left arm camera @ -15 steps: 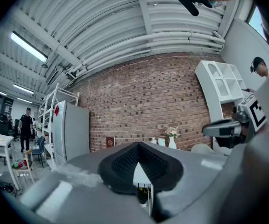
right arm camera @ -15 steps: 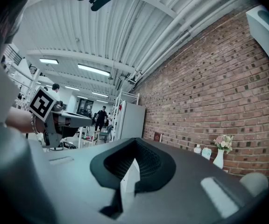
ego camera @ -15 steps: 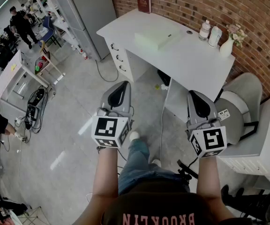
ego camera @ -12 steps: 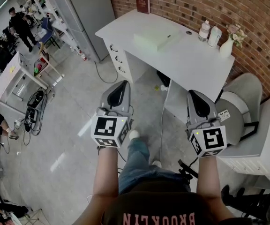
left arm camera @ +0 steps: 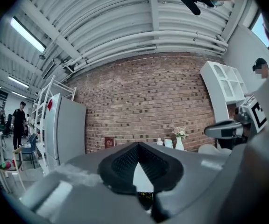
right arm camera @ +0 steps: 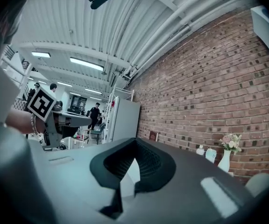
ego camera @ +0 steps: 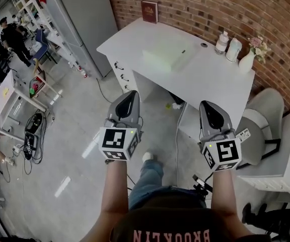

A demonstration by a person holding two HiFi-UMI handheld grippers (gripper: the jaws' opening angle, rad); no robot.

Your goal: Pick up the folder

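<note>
white desk [ego camera: 210, 79] edge lies beyond left tool [ego camera: 130, 94] and right tool [ego camera: 208, 105].

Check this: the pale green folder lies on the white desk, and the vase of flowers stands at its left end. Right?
No. In the head view the vase of flowers stands at the right end of the white desk; the pale green folder does lie on it.

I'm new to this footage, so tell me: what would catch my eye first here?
Two grey grippers, the left gripper and right gripper, fill the foreground of the head view, both shut and empty. Beyond them a white desk stands against a red brick wall, with a pale green folder lying on it.
</note>
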